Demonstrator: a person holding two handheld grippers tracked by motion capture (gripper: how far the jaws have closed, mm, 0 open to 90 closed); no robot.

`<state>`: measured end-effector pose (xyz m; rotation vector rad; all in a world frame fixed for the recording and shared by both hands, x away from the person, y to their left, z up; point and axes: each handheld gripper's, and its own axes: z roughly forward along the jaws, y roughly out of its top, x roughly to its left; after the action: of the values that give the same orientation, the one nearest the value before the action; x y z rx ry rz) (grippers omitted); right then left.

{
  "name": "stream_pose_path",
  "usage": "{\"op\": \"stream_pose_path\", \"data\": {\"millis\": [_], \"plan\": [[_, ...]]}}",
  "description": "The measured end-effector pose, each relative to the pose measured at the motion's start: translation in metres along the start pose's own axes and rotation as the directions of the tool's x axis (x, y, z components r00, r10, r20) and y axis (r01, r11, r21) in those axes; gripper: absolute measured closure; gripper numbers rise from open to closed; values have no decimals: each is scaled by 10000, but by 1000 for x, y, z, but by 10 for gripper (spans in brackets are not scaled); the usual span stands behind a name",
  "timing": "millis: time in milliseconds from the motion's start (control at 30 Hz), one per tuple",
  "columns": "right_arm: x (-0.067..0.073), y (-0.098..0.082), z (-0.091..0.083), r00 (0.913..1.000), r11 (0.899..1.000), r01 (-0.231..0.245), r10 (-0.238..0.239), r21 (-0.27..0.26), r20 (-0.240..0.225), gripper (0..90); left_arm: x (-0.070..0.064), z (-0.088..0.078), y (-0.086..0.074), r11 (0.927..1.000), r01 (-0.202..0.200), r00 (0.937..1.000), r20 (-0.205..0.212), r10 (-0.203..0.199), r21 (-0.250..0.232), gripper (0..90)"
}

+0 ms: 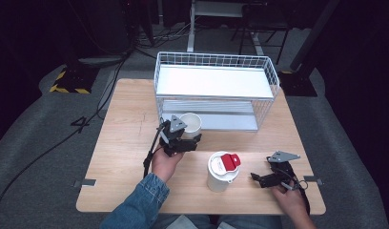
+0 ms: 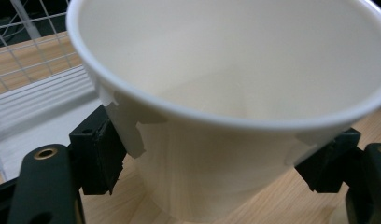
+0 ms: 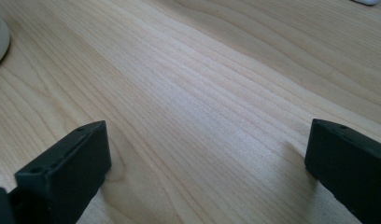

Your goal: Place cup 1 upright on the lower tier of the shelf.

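- Denim sleeve (image 1: 138, 202) comes in at the table's near edge, left of centre; the person's left hand (image 1: 165, 163) holds the left gripper (image 1: 189, 138) over the middle of the table (image 1: 121, 143).
- Its jaws are clamped on an open white cup (image 1: 190, 124), which stands on the wood just in front of the wire rack (image 1: 216, 88) at the far edge. From above, the gripper body and its grey plate cover the near side of the cup, so only the rim and inside are visible there.
- The left gripper view makes the grip plain: the left gripper (image 2: 216, 168) has a black pad (image 2: 99, 156) pressed on each side of the open white cup (image 2: 235, 98), just below the rim. The cup's base is cut off at the bottom of that view, and the wire rack (image 2: 25, 46) is only a blurred corner behind.
- A lidded white cup (image 1: 222, 171) with a red tab on top stands near the near edge, between the two hands and touching neither gripper.
- The right hand (image 1: 290, 200) holds the right gripper (image 1: 254, 177) low over the near right part of the table, jaws spread wide with nothing between them.
- In the right gripper view the right gripper (image 3: 207, 158) frames bare wood of the table (image 3: 202, 93); a pale curved edge at the upper left is too cropped to name with certainty.
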<state>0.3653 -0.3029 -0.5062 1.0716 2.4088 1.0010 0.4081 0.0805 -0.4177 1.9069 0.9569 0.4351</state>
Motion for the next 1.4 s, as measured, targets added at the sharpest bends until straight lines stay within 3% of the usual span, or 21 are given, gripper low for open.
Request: {"op": "stream_pose_path", "data": {"millis": [200, 467, 900, 1267, 1400], "plan": [[0, 0, 0, 10000, 10000, 5, -5, 1, 3, 4, 0, 10, 10, 9998, 103, 9999, 90, -101, -171, 220], [0, 0, 0, 10000, 10000, 2, -2, 0, 2, 4, 4, 31, 16, 9997, 244, 9997, 63, -244, 41, 220], [0, 0, 0, 10000, 10000, -2, 2, -1, 2, 4, 9, 55, 21, 9968, 250, 9983, -512, -289, -758, 220], [0, 0, 0, 10000, 10000, 2, -2, 1, 1, 4, 16, 77, 32, 9981, 278, 9964, -790, -321, -549, 220], [0, 0, 0, 10000, 10000, 10, -10, -2, 3, 4, 20, 86, 32, 9970, 470, 9940, -956, -528, -615, 220]]}}
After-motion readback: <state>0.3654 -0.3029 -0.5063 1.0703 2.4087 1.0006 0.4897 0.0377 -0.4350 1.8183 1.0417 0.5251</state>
